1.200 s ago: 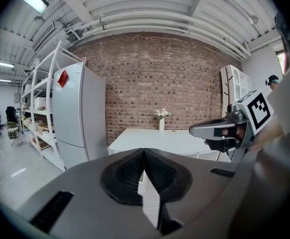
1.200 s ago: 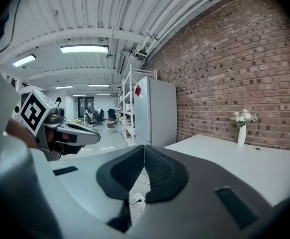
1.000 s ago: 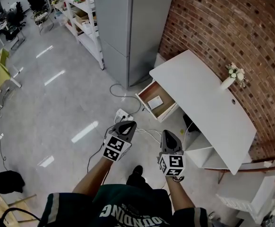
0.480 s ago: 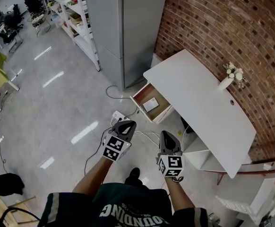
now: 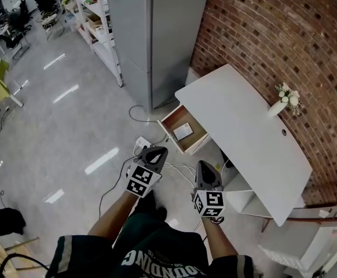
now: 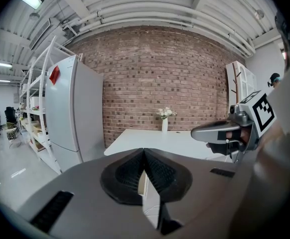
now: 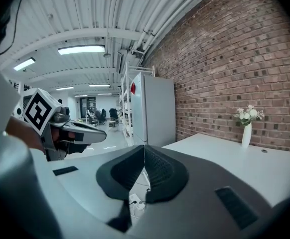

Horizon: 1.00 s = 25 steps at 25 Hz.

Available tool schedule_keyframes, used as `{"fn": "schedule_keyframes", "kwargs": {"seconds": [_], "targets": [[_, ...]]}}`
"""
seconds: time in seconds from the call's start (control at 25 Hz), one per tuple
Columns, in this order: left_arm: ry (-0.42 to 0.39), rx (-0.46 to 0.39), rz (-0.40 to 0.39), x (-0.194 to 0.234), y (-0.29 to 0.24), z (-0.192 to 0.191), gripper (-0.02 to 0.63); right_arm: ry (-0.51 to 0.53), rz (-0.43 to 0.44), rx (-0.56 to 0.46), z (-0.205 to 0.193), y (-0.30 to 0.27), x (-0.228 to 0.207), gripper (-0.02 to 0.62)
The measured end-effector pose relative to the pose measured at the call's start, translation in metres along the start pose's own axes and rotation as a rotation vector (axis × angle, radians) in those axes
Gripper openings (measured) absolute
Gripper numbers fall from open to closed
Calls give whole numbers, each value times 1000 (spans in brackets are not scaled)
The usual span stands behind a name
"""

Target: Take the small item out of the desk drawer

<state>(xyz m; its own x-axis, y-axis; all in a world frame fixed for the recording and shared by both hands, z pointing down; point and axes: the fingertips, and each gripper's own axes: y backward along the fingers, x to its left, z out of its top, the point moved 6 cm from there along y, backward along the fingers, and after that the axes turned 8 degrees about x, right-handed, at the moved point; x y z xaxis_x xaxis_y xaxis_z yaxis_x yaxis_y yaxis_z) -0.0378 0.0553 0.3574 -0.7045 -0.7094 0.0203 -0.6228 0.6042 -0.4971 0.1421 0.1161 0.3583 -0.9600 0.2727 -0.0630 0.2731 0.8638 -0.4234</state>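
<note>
A white desk [image 5: 244,120] stands against the brick wall, its wooden drawer [image 5: 169,129] pulled open at the left end. A small pale flat item [image 5: 183,131] lies inside the drawer. My left gripper [image 5: 154,153] is shut and empty, held in the air short of the drawer. My right gripper [image 5: 207,168] is shut and empty too, beside the left one and below the desk's front edge. In the left gripper view the left gripper [image 6: 144,151] has its pads pressed together. In the right gripper view the right gripper [image 7: 144,148] shows the same.
A white vase with flowers [image 5: 285,97] stands on the desk near the wall. A grey refrigerator [image 5: 154,33] stands left of the desk, with shelving [image 5: 96,22] beyond it. A white power strip and cables [image 5: 139,146] lie on the floor below the drawer.
The head view has shifted slightly, so the desk and drawer sit a little further left. Both grippers stay shut and keep nearly the same place in the view.
</note>
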Motion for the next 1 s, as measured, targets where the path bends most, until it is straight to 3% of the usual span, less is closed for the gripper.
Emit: {"fn": "schedule_keyframes", "kwargs": {"seconds": [0.4,1.0], "targets": [[-4,4,-26,39,-42,15,15,-23,-28,13,14,-49,-16,24],[-26,50,-113,134,-128,32,15,-61,-98,64,47,-162,-32,24]]}}
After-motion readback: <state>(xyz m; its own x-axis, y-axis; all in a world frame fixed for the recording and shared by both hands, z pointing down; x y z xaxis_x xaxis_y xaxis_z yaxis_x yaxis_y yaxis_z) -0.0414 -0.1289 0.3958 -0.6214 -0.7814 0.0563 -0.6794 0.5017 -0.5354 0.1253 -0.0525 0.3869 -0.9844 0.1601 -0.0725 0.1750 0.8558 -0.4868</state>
